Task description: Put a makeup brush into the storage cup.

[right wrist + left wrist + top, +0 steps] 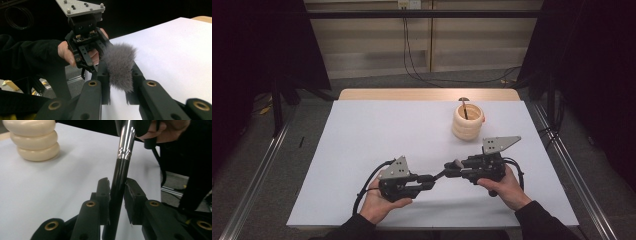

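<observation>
My left gripper (pixel 117 192) pinches the makeup brush (pixel 120 180) by its glossy black handle; chrome ferrule beyond. My right gripper (pixel 120 80) clamps the grey bristle head (pixel 120 66). Brush spans both, above the white table (pixel 362 150). Farther off, the cream ringed holder (pixel 468 121) contains one dark-handled tool (pixel 464 106).

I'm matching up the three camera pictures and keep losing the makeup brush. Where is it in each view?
High view: the makeup brush lies level between the two grippers, lower centre.
Left gripper view: its black handle and silver ferrule rise from the jaws, centre.
Right gripper view: its grey bristles sit between the jaws, centre.
Shared landmark: the white table.
</observation>
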Demonstrator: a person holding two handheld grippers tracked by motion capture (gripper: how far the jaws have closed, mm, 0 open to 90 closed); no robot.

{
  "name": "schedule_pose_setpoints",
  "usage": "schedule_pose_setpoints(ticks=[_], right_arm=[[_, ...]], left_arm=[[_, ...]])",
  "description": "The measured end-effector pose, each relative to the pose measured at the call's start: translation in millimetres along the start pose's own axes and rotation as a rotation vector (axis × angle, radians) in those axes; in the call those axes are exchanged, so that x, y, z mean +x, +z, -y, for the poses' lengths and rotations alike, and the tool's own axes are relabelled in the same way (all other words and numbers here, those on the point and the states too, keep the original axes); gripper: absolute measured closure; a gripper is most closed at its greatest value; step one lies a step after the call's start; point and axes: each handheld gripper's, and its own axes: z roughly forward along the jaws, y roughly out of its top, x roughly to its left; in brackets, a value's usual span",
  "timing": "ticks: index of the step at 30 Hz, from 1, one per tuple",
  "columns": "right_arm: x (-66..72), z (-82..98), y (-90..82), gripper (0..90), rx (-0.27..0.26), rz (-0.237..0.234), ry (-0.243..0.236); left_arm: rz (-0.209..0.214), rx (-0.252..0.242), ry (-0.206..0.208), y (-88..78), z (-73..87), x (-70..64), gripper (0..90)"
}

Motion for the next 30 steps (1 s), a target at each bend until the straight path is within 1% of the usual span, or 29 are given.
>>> schedule_pose_setpoints(ticks=[1,2,3,5,6,7,8,12,13,16,18,19,21,23,25,27,28,29,30], right_arm=[[0.7,-0.4,0.3,77.1,0.001,0.005,-0.005],[0.8,-0.5,0.4,77.2,0.001,0.006,-0.007],[0.7,-0.4,0.3,77.1,0.002,0.009,-0.006],[0.6,-0.4,-0.2,77.1,0.003,0.015,-0.005],[0.5,-0.5,-0.5,77.1,0.003,0.013,-0.005],[0.7,-0.7,-0.8,77.2,0.005,0.019,-0.008],[0.9,-0.9,-1.0,77.1,0.006,0.023,-0.009],[1.5,-1.1,-0.8,77.2,0.016,0.023,-0.014],[1.8,-1.0,-0.8,77.2,0.016,0.031,-0.015],[1.7,-1.3,-1.1,77.1,0.016,0.034,-0.015],[1.8,-1.8,-2.0,77.2,0.014,0.038,-0.016],[1.8,-2.1,-2.4,77.2,0.01,0.039,-0.016],[2.0,-2.5,-3.3,77.2,0.011,0.044,-0.019],[2.3,-3.0,-3.9,77.2,0.01,0.045,-0.018],[2.3,-3.6,-4.5,77.2,0.008,0.049,-0.019],[2.3,-3.8,-4.8,77.2,0.008,0.054,-0.023],[2.0,-3.8,-4.9,77.2,0.006,0.054,-0.022],[1.9,-3.8,-5.1,77.2,0.008,0.06,-0.019],[1.7,-3.5,-5.2,77.2,0.008,0.059,-0.013]], left_arm=[[0.004,-0.001,0.0,0.4,0.1,0.1,71.1],[-0.003,-0.005,-0.003,0.7,0.3,0.0,69.0],[-0.003,-0.001,-0.003,0.7,0.1,-0.1,66.9],[-0.005,-0.009,-0.007,1.3,0.1,-1.0,63.2],[-0.009,0.001,-0.009,1.2,-0.2,-0.4,59.7],[-0.009,-0.001,-0.014,1.6,-0.3,-0.7,56.0],[-0.014,-0.009,-0.014,1.9,-0.4,-1.3,54.3],[-0.031,-0.017,-0.023,1.0,-0.9,-1.1,44.1],[-0.032,-0.019,-0.026,0.6,-1.0,-0.6,41.6],[-0.04,-0.035,-0.041,-0.7,-1.7,0.2,30.8],[-0.049,-0.029,-0.048,-2.8,-2.9,0.1,28.0],[-0.046,-0.048,-0.059,-3.1,-3.1,-0.1,26.0],[-0.075,-0.046,-0.057,-4.8,-5.2,-0.4,18.5],[-0.081,-0.063,-0.061,-6.1,-6.1,0.1,15.4],[-0.11,-0.063,-0.064,-7.9,-6.3,1.3,9.8],[-0.115,-0.071,-0.072,-9.1,-5.8,3.6,5.3],[-0.122,-0.069,-0.074,-10.4,-5.9,4.1,4.3],[-0.131,-0.073,-0.085,-11.0,-6.2,4.2,4.3],[-0.152,-0.073,-0.092,-11.7,-6.8,3.6,4.3]])
